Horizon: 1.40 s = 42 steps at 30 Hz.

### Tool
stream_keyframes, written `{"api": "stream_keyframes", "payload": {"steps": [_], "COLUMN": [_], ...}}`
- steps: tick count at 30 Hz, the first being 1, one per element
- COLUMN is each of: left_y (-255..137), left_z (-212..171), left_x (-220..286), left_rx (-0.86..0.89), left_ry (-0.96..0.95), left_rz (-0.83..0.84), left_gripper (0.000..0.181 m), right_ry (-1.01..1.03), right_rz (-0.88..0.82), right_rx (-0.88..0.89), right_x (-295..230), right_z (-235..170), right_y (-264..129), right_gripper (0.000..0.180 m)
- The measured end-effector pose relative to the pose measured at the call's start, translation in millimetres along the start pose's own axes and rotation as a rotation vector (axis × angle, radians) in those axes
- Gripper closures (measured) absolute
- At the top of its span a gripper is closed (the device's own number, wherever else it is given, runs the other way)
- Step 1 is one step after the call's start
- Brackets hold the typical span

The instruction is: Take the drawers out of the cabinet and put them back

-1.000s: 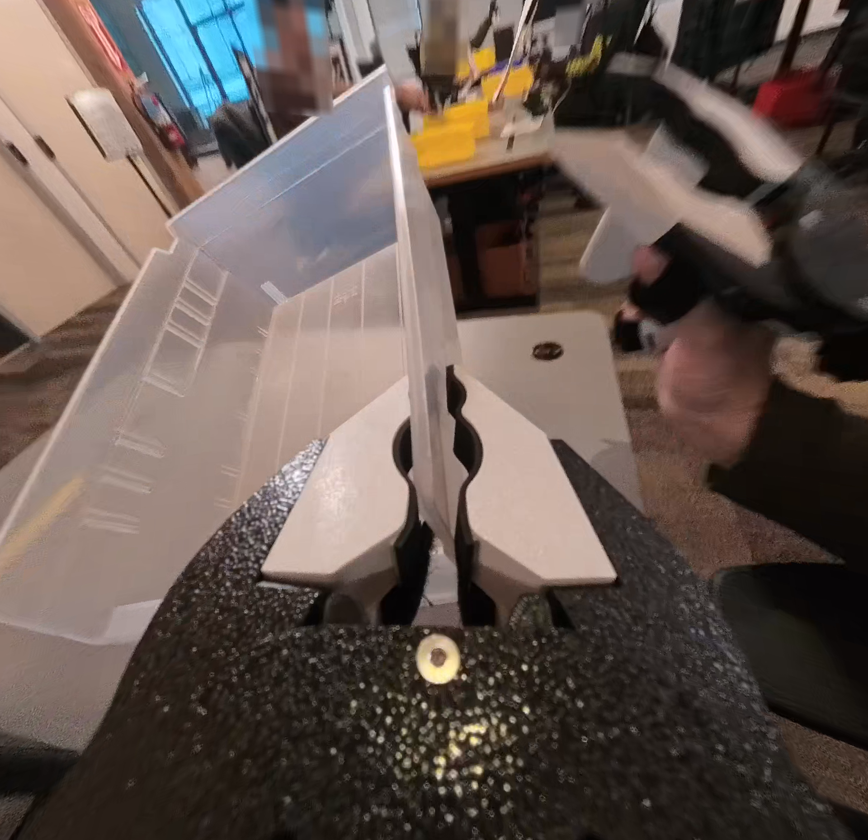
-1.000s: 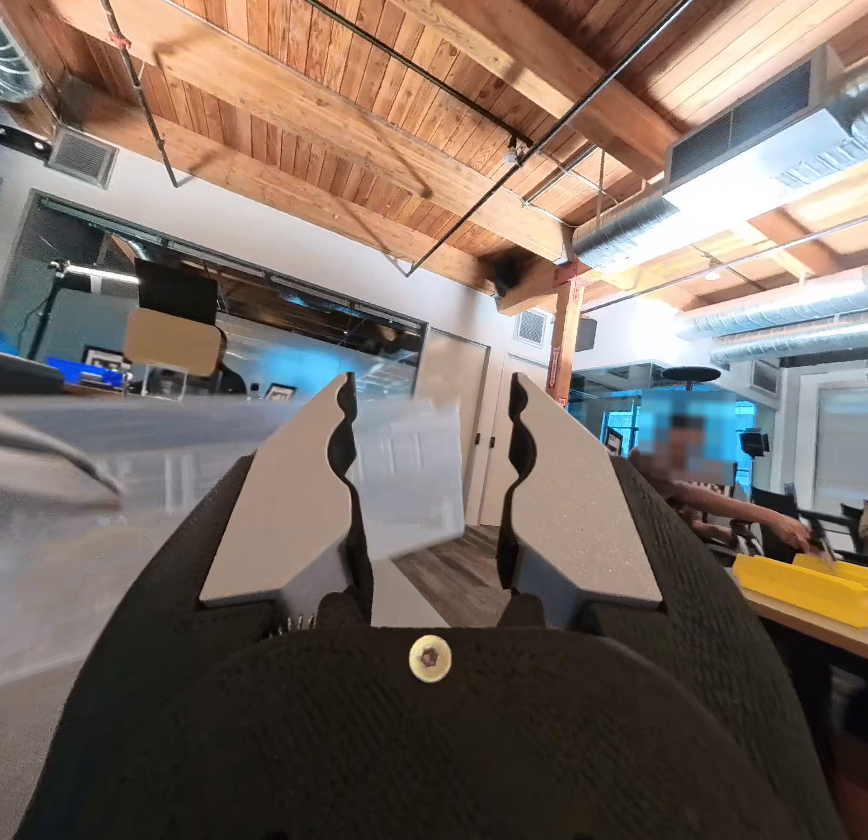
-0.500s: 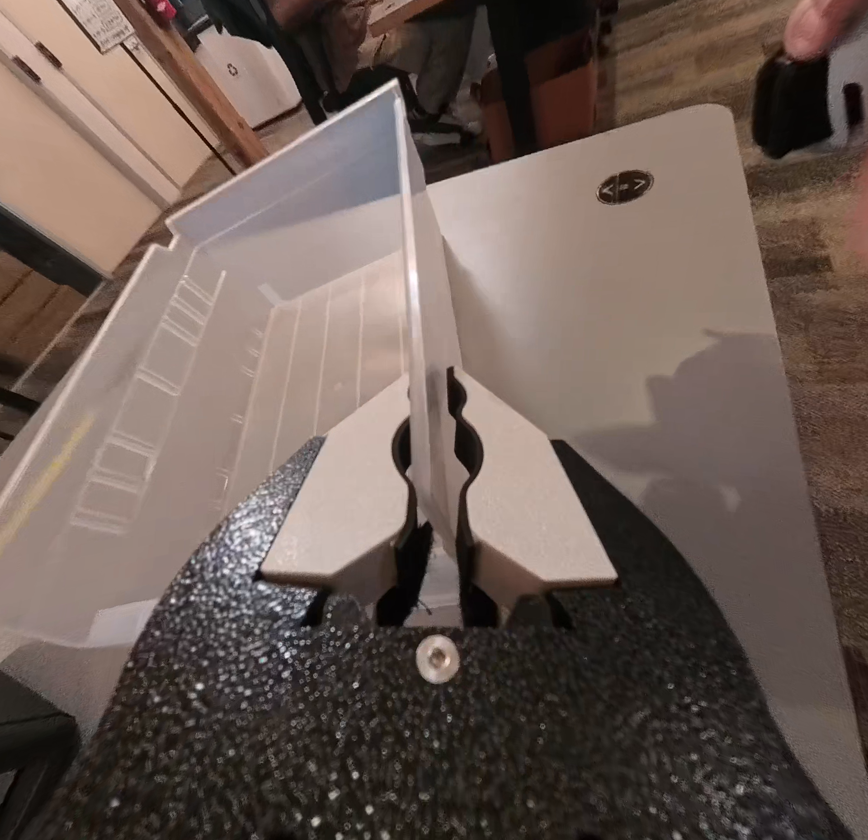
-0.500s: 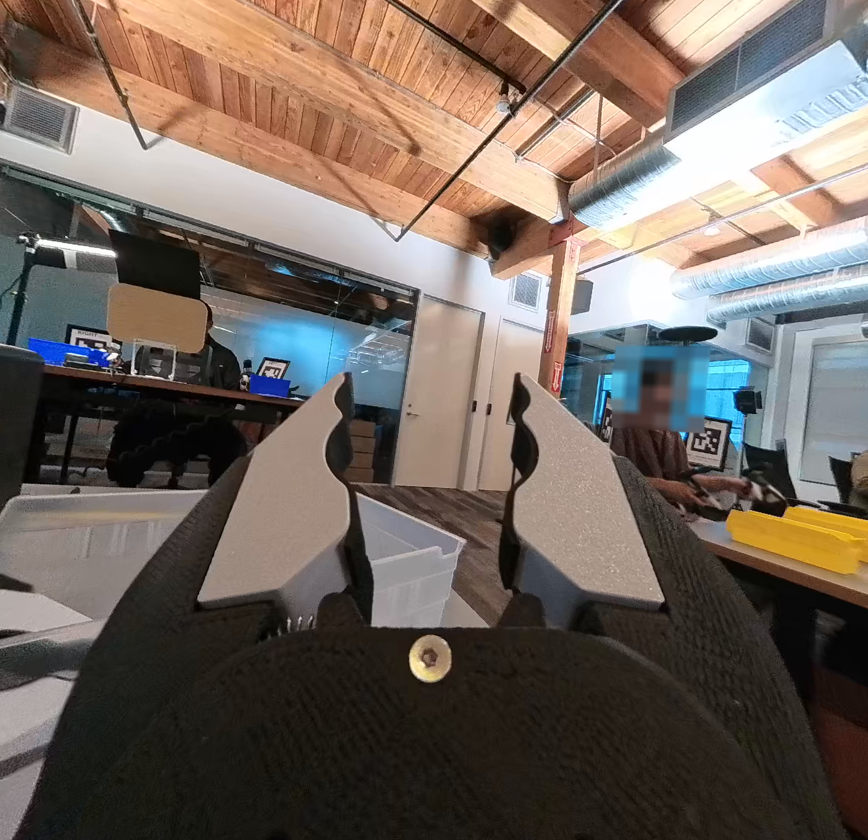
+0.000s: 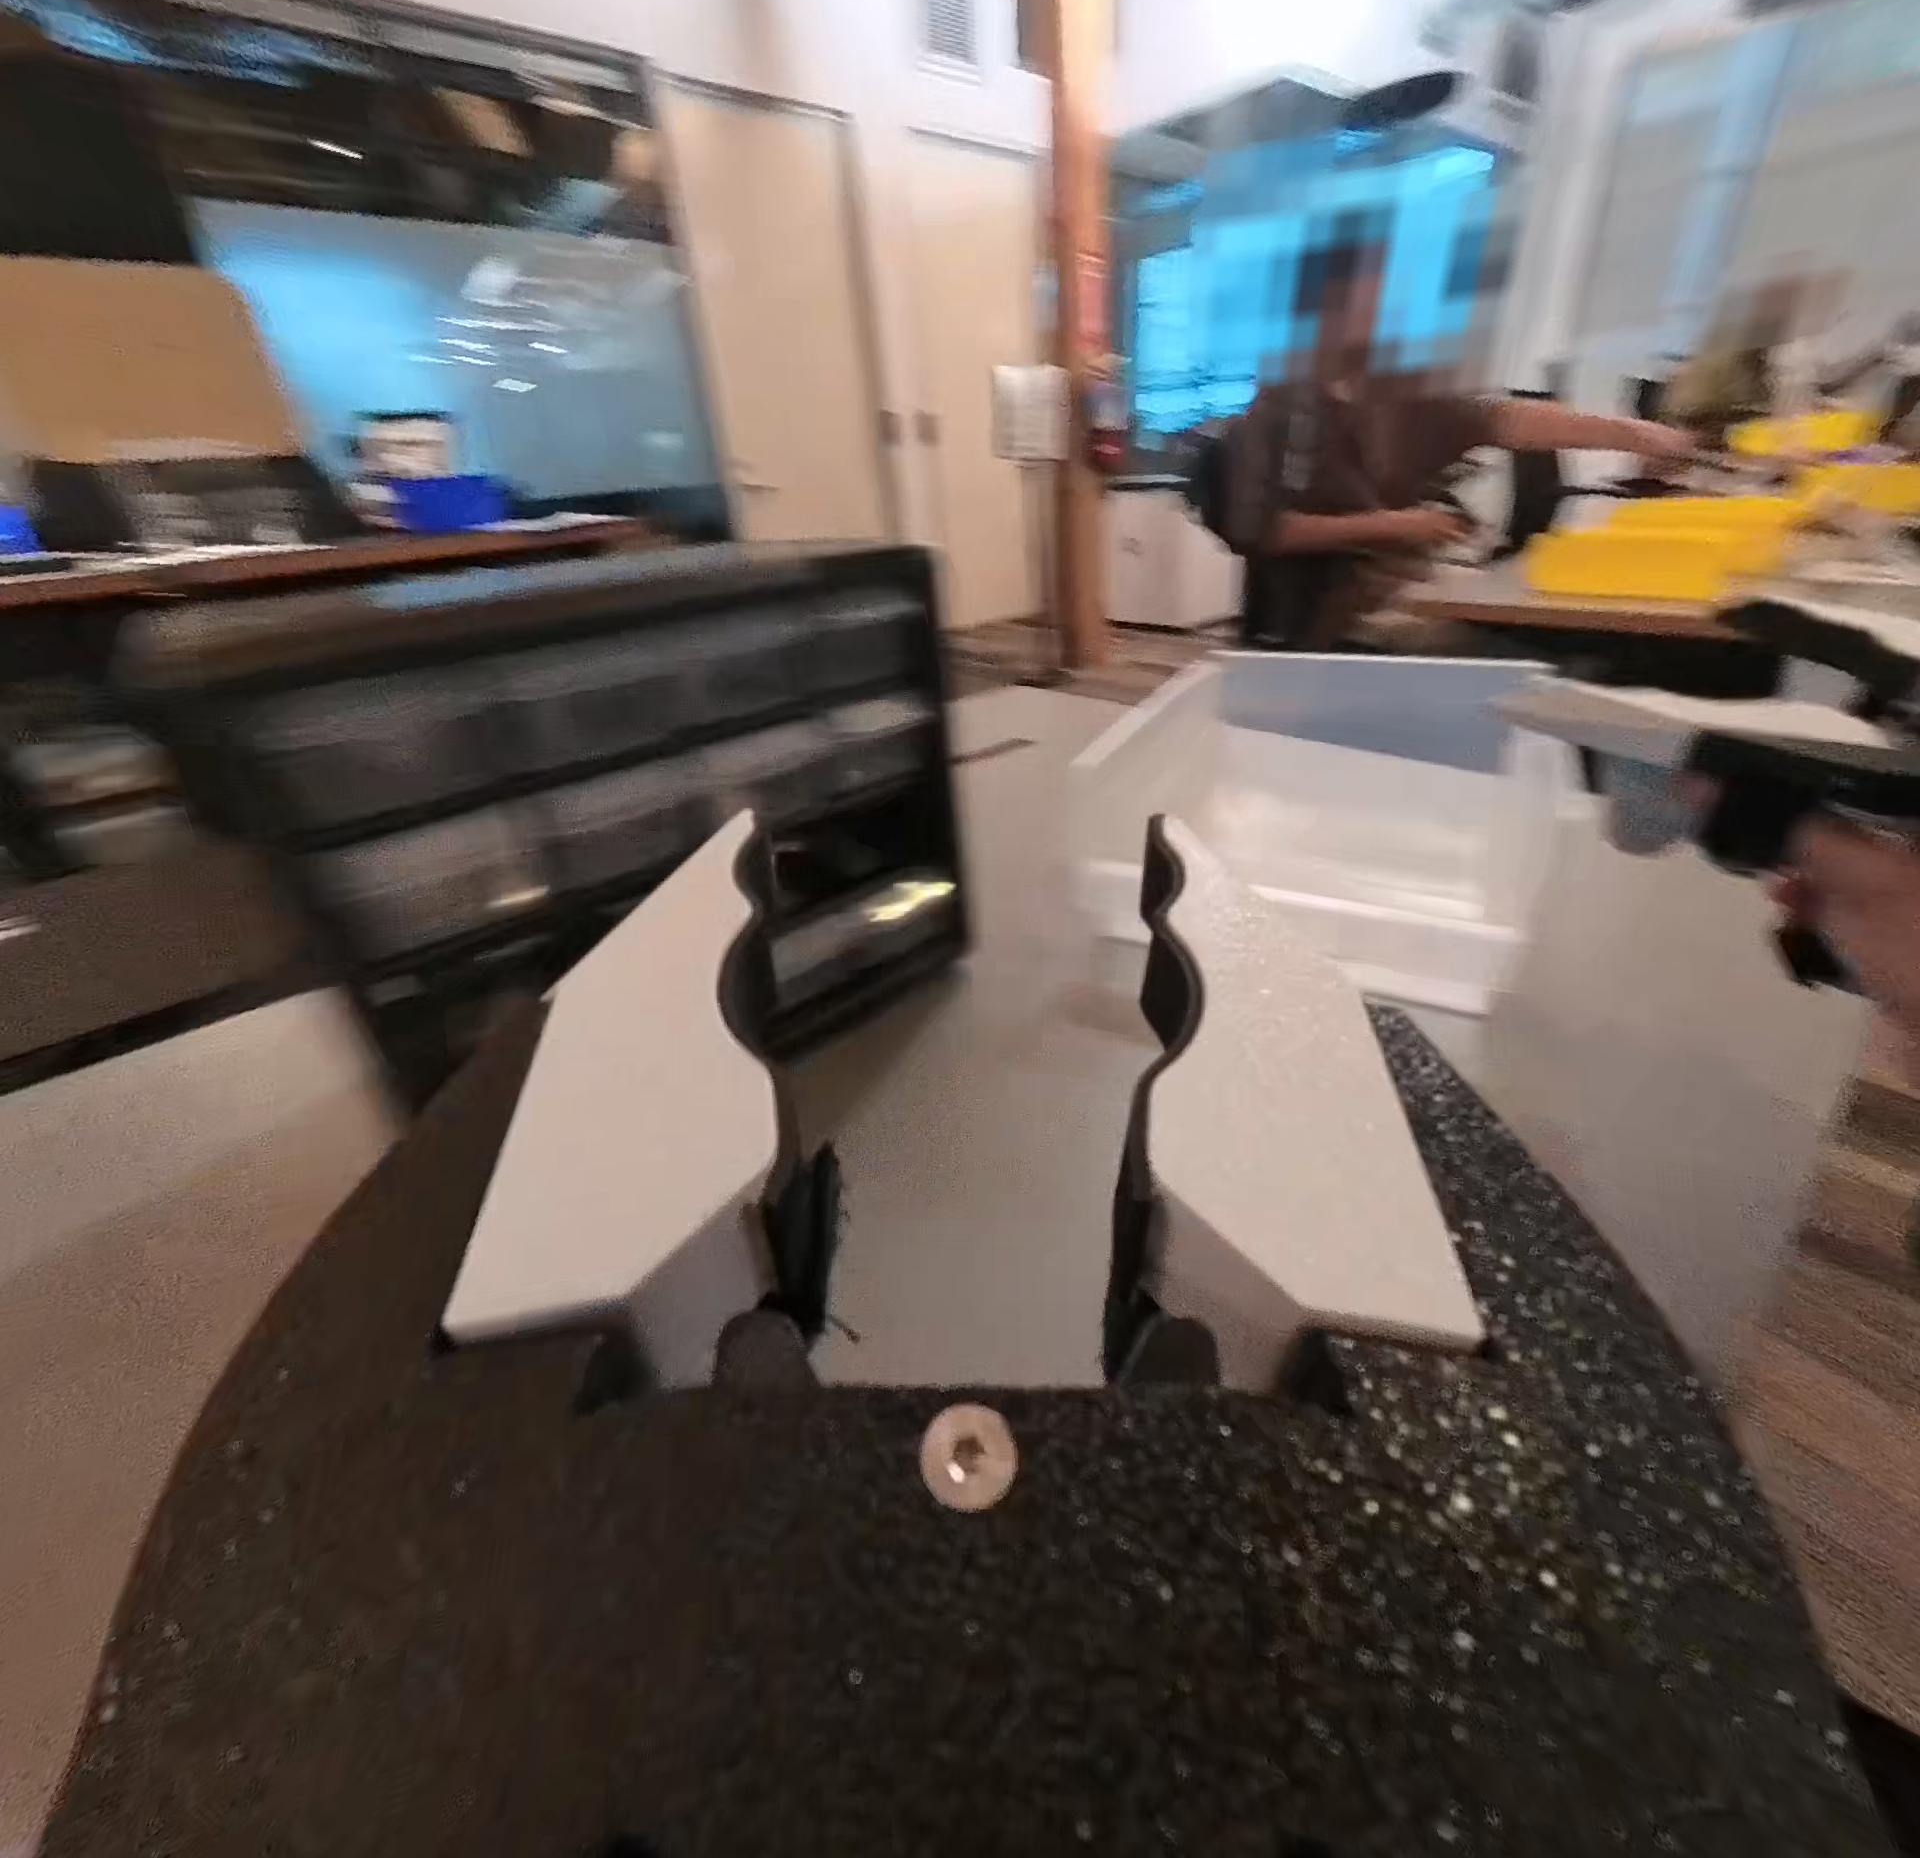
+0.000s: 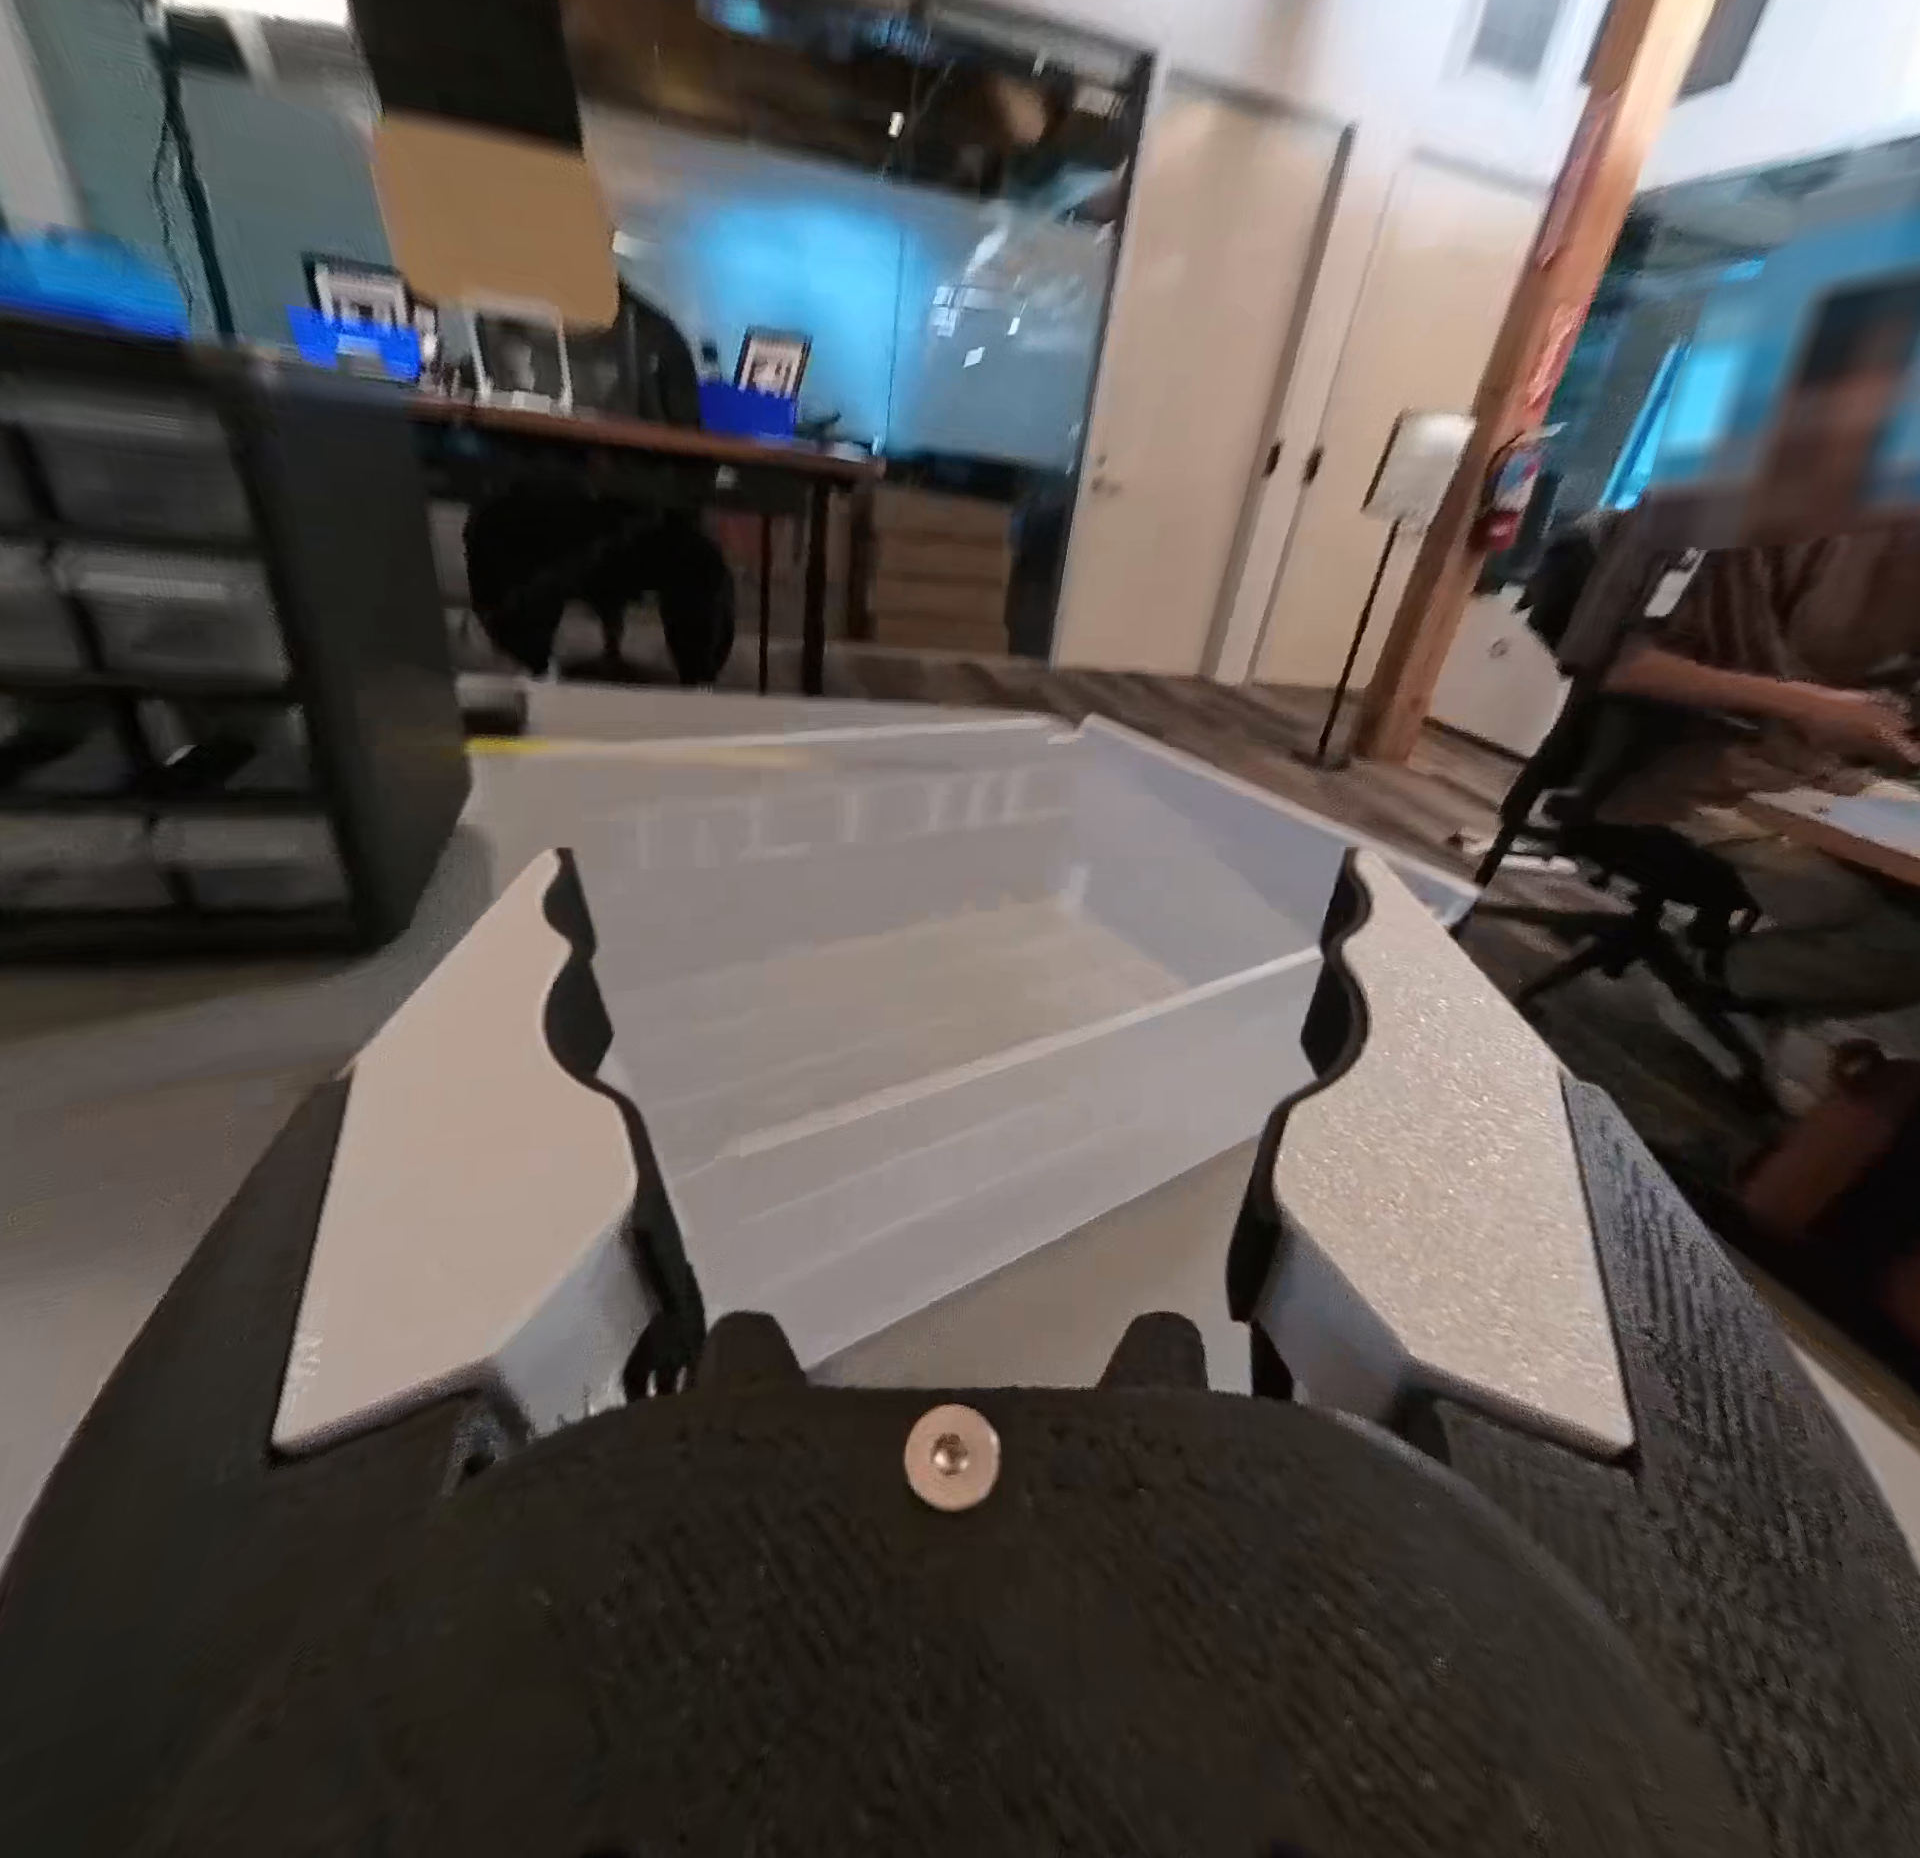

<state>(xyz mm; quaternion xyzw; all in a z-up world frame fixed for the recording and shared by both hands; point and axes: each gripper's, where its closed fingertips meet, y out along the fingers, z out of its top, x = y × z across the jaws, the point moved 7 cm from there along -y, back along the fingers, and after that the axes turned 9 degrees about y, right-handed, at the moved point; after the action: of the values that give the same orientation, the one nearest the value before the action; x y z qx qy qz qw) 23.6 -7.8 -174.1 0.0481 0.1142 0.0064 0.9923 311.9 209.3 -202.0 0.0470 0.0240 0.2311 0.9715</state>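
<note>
A clear plastic drawer (image 5: 1340,832) stands on the grey table (image 5: 997,1081), ahead and to the right of my left gripper (image 5: 951,842), which is open and empty. The black cabinet (image 5: 540,769) with several drawers stands ahead to its left, blurred. In the right wrist view the same clear drawer (image 6: 935,977) lies just in front of my right gripper (image 6: 951,873), which is wide open and empty. The cabinet (image 6: 208,613) is at the left there. The right gripper also shows at the right edge of the left wrist view (image 5: 1704,728).
A person sits on a chair (image 6: 1621,852) to the right of the table, at a desk with yellow bins (image 5: 1662,551). Another desk (image 6: 644,447) with blue boxes stands behind. The table's right edge (image 5: 1766,1185) drops to carpet.
My left gripper has let go of the clear drawer's wall, opened and swung left toward the cabinet. The drawer now rests on the table. My right gripper has tipped down toward the drawer and opened wider.
</note>
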Motion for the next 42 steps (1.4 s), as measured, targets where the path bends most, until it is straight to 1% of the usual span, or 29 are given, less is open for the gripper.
{"api": "stream_keyframes", "payload": {"steps": [3, 6, 8, 9, 11, 12, 13, 14, 15, 16, 18, 19, 20, 22, 23, 25, 27, 29, 30, 31, 32, 34, 36, 37, 38, 39, 41, 42], "left_y": [-66, -127, -163, -180, -208, -217, -224, -230, -234, -238, -245, -247, -249, -250, -250, -250, -248, -245, -246, -247, -248, -251, -255, -257, -260, -263, -267, -270], "left_z": [2, -4, -15, -22, -38, -47, -57, -65, -72, -77, -83, -84, -85, -89, -92, -97, -103, -112, -116, -116, -116, -116, -117, -118, -119, -120, -123, -123], "left_x": [-67, -126, -159, -173, -195, -201, -206, -211, -214, -216, -219, -220, -220, -218, -218, -216, -213, -207, -207, -207, -208, -217, -227, -233, -239, -244, -253, -255], "left_rx": [-0.019, -0.068, -0.103, -0.135, -0.212, -0.260, -0.314, -0.362, -0.399, -0.426, -0.474, -0.495, -0.516, -0.561, -0.583, -0.623, -0.668, -0.762, -0.837, -0.877, -0.901, -0.944, -0.964, -0.955, -0.946, -0.935, -0.916, -0.912], "left_ry": [0.046, 0.056, 0.055, 0.062, 0.050, 0.010, -0.047, -0.103, -0.146, -0.175, -0.188, -0.183, -0.179, -0.186, -0.193, -0.204, -0.212, -0.209, -0.177, -0.125, -0.091, -0.052, -0.033, -0.062, -0.081, -0.091, -0.097, -0.099], "left_rz": [0.280, 0.560, 0.704, 0.776, 0.880, 0.883, 0.882, 0.882, 0.887, 0.891, 0.904, 0.906, 0.897, 0.845, 0.827, 0.787, 0.739, 0.642, 0.625, 0.598, 0.585, 0.578, 0.546, 0.541, 0.539, 0.543, 0.552, 0.575], "left_gripper": [0.109, 0.108, 0.107, 0.107, 0.104, 0.103, 0.097, 0.092, 0.088, 0.086, 0.085, 0.086, 0.091, 0.107, 0.112, 0.126, 0.139, 0.154, 0.161, 0.169, 0.169, 0.174, 0.175, 0.175, 0.176, 0.176, 0.175, 0.174], "right_ry": [-0.078, -0.144, -0.115, -0.088, -0.014, -0.003, 0.001, 0.005, 0.016, 0.037, 0.083, 0.101, 0.106, 0.089, 0.079, 0.053, -0.011, -0.062, -0.068, -0.051, -0.020, 0.017, -0.037, -0.075, -0.102, -0.119, -0.133, -0.138], "right_rz": [-0.029, -0.103, -0.139, -0.152, -0.187, -0.211, -0.228, -0.237, -0.231, -0.210, -0.125, -0.100, -0.096, -0.083, -0.068, -0.009, 0.038, 0.064, 0.087, 0.106, 0.117, 0.127, 0.102, 0.082, 0.058, 0.033, -0.013, -0.030], "right_rx": [-0.152, -0.310, -0.394, -0.418, -0.419, -0.412, -0.411, -0.414, -0.420, -0.430, -0.456, -0.468, -0.476, -0.493, -0.500, -0.523, -0.562, -0.603, -0.618, -0.629, -0.637, -0.658, -0.664, -0.651, -0.630, -0.592, -0.490, -0.440], "right_x": [-23, -20, -7, 1, 16, 23, 30, 35, 39, 41, 43, 46, 51, 62, 68, 80, 97, 118, 127, 134, 140, 144, 142, 140, 138, 135, 127, 121], "right_z": [-16, -40, -52, -56, -58, -59, -58, -58, -59, -60, -62, -62, -62, -61, -61, -60, -59, -59, -59, -59, -59, -60, -57, -54, -49, -42, -17, -1], "right_y": [5, 14, 14, 12, 7, 5, 4, 3, 2, 2, 2, 3, 3, 4, 5, 8, 14, 24, 30, 37, 44, 54, 58, 58, 57, 55, 50, 47], "right_gripper": [0.032, 0.029, 0.034, 0.032, 0.035, 0.038, 0.043, 0.050, 0.062, 0.081, 0.133, 0.141, 0.144, 0.148, 0.149, 0.152, 0.160, 0.171, 0.174, 0.175, 0.175, 0.175, 0.172, 0.164, 0.150, 0.141, 0.121, 0.115]}}
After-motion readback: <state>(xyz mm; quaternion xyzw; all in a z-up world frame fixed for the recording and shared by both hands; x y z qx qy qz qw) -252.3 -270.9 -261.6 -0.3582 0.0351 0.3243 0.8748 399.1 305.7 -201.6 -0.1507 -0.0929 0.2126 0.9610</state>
